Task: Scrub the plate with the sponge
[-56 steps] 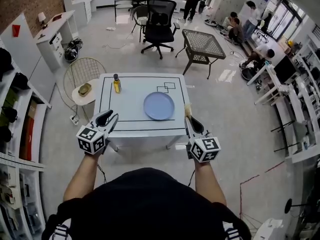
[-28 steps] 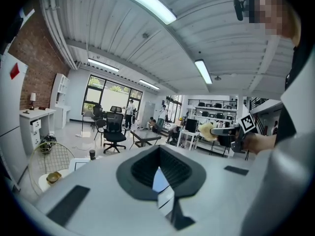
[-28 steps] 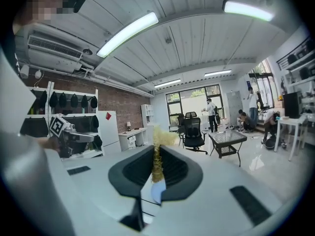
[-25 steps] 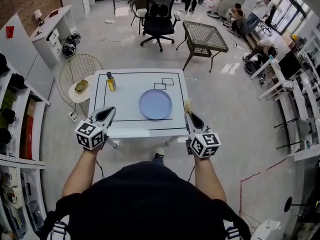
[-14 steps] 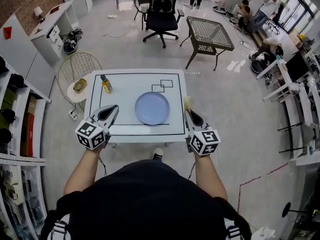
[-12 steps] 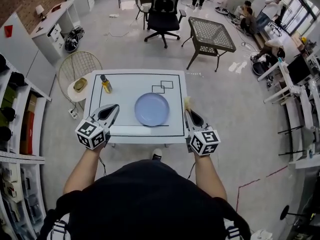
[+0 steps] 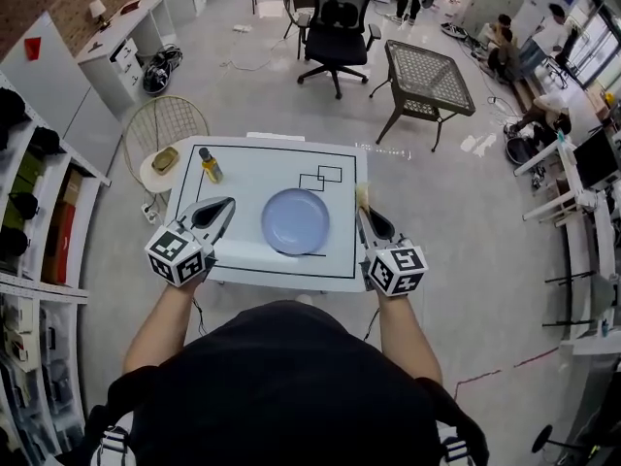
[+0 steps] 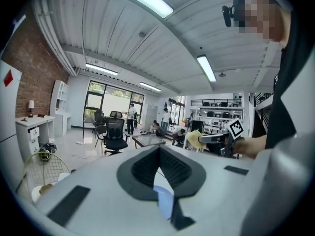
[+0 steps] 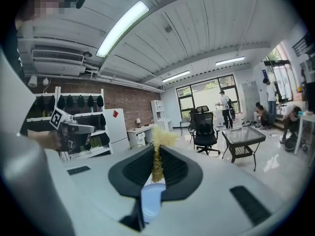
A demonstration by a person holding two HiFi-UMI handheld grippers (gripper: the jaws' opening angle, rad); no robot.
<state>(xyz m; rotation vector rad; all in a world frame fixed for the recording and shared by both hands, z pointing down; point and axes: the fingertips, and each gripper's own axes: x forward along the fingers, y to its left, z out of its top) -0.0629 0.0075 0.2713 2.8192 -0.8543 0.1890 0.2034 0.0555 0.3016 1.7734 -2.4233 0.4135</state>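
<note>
I recorded the left gripper with jaws closed, empty; the right gripper had its jaws clamped on the sponge. The plate lay near the bench front edge.

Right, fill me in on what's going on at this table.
A person stands at the white table with a gripper in each hand. The right gripper is shut on a yellow sponge at the table's right edge. The left gripper is shut and empty over the left side. The blue plate lies between them, not yet touched, so scrubbing hasn't started.
</note>
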